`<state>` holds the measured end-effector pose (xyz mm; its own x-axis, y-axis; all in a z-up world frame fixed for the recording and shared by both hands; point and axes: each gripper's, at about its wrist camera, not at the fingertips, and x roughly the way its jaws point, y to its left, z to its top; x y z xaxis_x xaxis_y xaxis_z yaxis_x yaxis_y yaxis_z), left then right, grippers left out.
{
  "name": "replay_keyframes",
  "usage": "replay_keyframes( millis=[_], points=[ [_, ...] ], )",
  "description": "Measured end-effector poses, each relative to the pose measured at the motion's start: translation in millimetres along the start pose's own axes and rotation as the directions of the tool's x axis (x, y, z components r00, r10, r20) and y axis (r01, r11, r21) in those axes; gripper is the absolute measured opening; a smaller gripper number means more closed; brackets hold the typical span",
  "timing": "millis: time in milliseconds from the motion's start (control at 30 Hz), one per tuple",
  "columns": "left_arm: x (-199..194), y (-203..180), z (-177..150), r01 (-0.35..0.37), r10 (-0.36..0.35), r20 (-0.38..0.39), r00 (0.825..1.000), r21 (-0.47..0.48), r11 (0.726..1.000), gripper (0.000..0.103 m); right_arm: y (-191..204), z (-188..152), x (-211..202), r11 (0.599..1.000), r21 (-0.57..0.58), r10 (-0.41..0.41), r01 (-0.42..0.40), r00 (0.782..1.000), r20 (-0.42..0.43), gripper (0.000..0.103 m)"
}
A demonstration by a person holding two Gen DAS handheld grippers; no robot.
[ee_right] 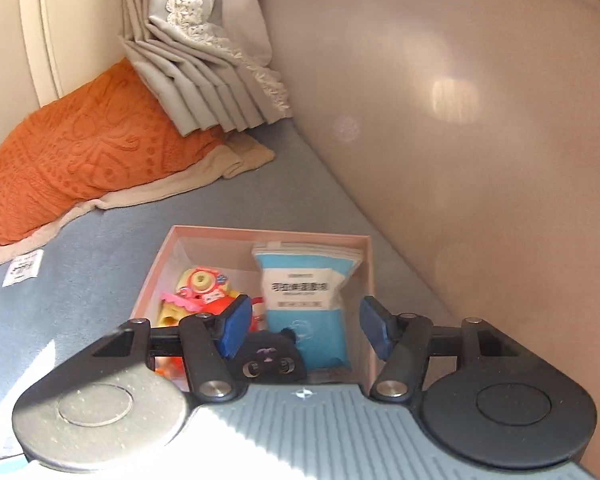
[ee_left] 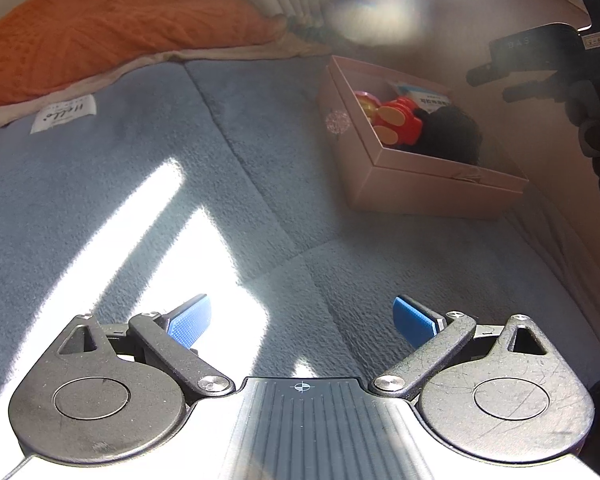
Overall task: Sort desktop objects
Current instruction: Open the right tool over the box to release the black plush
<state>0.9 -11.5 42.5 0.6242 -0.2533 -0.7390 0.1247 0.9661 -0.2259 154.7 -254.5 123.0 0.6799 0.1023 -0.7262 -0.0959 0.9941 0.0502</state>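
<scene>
An open pink box (ee_left: 420,188) stands on the blue blanket near the wall. It holds a red and yellow toy (ee_left: 396,118), a blue packet (ee_left: 424,94) and a black plush (ee_left: 448,128). My left gripper (ee_left: 302,318) hovers open over bare blanket, short of the box, with nothing between its blue pads. In the right wrist view my right gripper (ee_right: 303,316) hangs open just above the box (ee_right: 160,264). Beneath it lie the blue packet (ee_right: 304,292), the black cat-faced plush (ee_right: 268,360) and the toy (ee_right: 198,292). Neither pad touches any of them.
A blue blanket (ee_left: 140,200) with a white label (ee_left: 66,114) covers the surface, with sunlight across it. An orange pillow (ee_right: 80,160) lies at the far left under pleated curtains (ee_right: 204,92). A beige wall (ee_right: 460,120) runs close along the box's right side.
</scene>
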Motion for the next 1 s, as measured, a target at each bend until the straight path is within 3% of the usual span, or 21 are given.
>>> replay_keyframes(
  millis=[67, 133, 333, 400, 433, 500, 533, 633, 767, 1000],
  points=[
    [0.4, -0.7, -0.5, 0.003, -0.003, 0.002, 1.0, 0.005, 1.0, 0.1, 9.4, 1.6, 7.9, 0.996, 0.053, 0.079, -0.077, 0.996, -0.044, 0.059],
    [1.3, -1.0, -2.1, 0.003, -0.003, -0.003, 1.0, 0.012, 1.0, 0.1, 24.4, 2.2, 22.1, 0.992, 0.075, 0.109, -0.103, 0.992, -0.069, 0.059],
    [3.1, 2.9, -2.4, -0.003, 0.003, -0.011, 1.0, 0.004, 1.0, 0.1, 60.1, 2.5, 78.9, 0.999, -0.028, -0.024, 0.019, 0.984, -0.179, 0.07],
    [2.2, 3.3, -1.7, 0.001, -0.001, -0.007, 1.0, 0.002, 1.0, 0.1, 54.0, 7.5, 95.0, 1.0, 0.008, -0.004, 0.006, 0.969, -0.246, 0.071],
    [1.8, 3.2, -0.9, 0.006, -0.006, -0.007, 1.0, 0.002, 1.0, 0.1, 50.6, 10.7, 100.3, 1.0, 0.026, 0.018, -0.011, 0.963, -0.271, 0.069],
    [1.9, 2.0, -0.3, 0.012, -0.012, -0.007, 1.0, 0.006, 1.0, 0.1, 45.1, 15.4, 102.1, 0.998, 0.059, 0.051, -0.034, 0.953, -0.299, 0.051],
    [1.7, 1.4, -0.4, 0.014, -0.014, -0.007, 1.0, 0.009, 1.0, 0.1, 43.5, 16.0, 98.9, 0.997, 0.069, 0.065, -0.046, 0.952, -0.3, 0.047],
    [0.5, 1.2, 0.0, 0.018, -0.017, -0.005, 1.0, 0.009, 1.0, 0.1, 42.9, 16.0, 80.5, 0.993, 0.068, 0.111, -0.096, 0.959, -0.261, 0.046],
    [2.0, 0.3, -1.6, 0.016, -0.016, -0.006, 1.0, 0.015, 1.0, 0.1, 41.7, 28.0, 64.1, 0.995, 0.065, 0.092, -0.082, 0.982, -0.165, 0.046],
    [4.3, 5.1, -2.9, -0.016, 0.016, -0.013, 1.0, -0.001, 1.0, 0.1, 9.6, 40.7, 40.6, 0.996, 0.091, -0.021, 0.025, 0.999, -0.046, 0.076]
  ],
)
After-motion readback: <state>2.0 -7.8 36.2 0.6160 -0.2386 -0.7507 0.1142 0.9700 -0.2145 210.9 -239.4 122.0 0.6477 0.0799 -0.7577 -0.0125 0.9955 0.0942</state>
